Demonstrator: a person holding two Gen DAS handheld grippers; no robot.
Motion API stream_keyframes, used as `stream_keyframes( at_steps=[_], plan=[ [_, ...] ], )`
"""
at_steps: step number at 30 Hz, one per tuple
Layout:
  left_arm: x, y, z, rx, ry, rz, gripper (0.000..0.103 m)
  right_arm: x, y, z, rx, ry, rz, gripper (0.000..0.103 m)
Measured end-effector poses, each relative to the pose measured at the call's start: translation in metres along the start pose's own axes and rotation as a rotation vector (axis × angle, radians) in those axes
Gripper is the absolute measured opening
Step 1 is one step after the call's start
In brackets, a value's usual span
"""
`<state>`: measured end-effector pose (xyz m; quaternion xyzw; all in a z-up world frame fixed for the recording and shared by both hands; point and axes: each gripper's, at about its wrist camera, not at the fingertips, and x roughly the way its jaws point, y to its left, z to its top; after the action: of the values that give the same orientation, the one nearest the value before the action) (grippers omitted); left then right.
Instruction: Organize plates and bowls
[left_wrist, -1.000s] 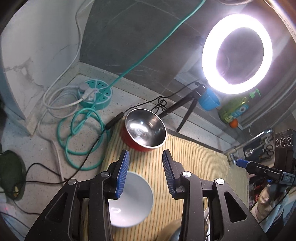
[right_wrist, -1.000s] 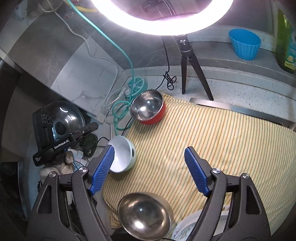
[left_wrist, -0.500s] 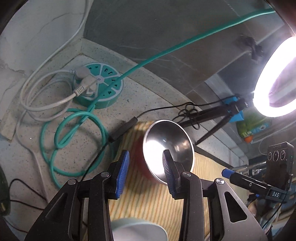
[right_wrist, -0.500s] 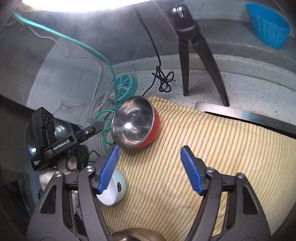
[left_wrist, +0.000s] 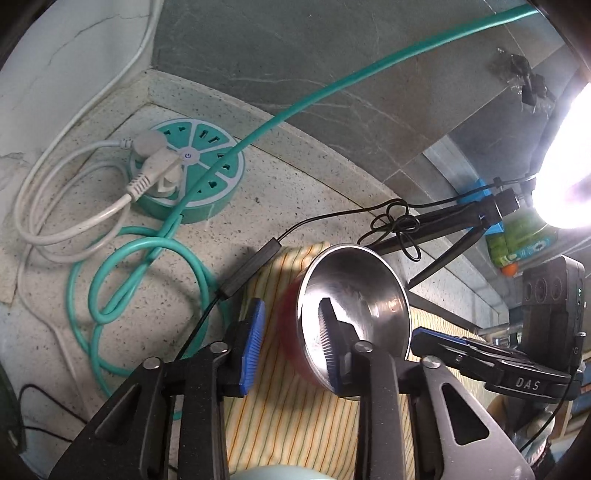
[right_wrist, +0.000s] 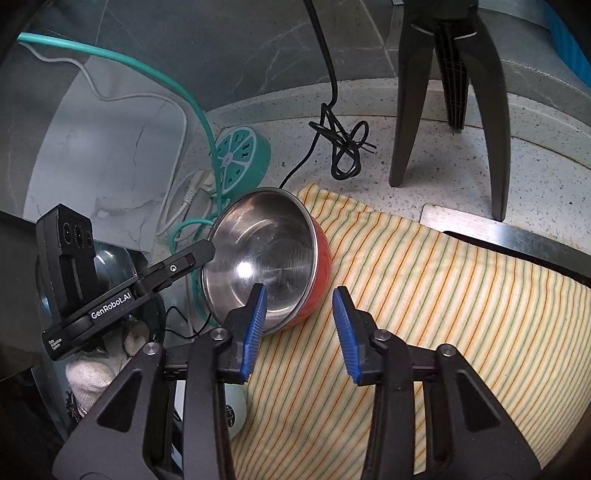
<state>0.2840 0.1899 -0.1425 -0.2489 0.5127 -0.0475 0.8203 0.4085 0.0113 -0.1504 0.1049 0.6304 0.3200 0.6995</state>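
A red bowl with a steel inside (left_wrist: 364, 295) (right_wrist: 269, 254) sits tilted on the far left corner of the striped yellow cloth (right_wrist: 424, 302). My left gripper (left_wrist: 290, 341) is open and straddles the bowl's left rim: one pad is outside the red wall, the other inside the steel. My right gripper (right_wrist: 297, 328) is open and straddles the bowl's right rim the same way. A pale bowl shows at the bottom edge of the left wrist view (left_wrist: 273, 472) and under the left finger in the right wrist view (right_wrist: 236, 410).
A teal round power strip (left_wrist: 188, 177) with white plug and coiled teal cable (left_wrist: 140, 273) lies on the speckled counter left of the cloth. Black tripod legs (right_wrist: 447, 96) and a tangled black cord (right_wrist: 343, 144) stand behind the cloth. A bright ring light (left_wrist: 565, 158) glares at the right.
Both grippers have moved forward to the red bowl, and each now has its fingers astride the rim. The right gripper's jaws have narrowed. The bowl is tilted more.
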Motion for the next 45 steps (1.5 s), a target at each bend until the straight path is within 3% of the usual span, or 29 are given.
stream_keyframes(
  at_steps=[9, 23, 45],
  plan=[
    [0.01, -0.005, -0.002, 0.015, 0.022, -0.017, 0.016, 0.018, 0.004, 0.004, -0.003, 0.03, -0.022, 0.017],
    [-0.002, -0.021, -0.009, 0.056, 0.006, -0.014, 0.016, 0.005, 0.017, -0.003, -0.042, 0.002, -0.057, 0.016],
    [-0.065, -0.068, -0.047, 0.154, -0.077, -0.074, 0.016, -0.073, 0.026, -0.053, -0.044, -0.09, -0.035, 0.016]
  ],
)
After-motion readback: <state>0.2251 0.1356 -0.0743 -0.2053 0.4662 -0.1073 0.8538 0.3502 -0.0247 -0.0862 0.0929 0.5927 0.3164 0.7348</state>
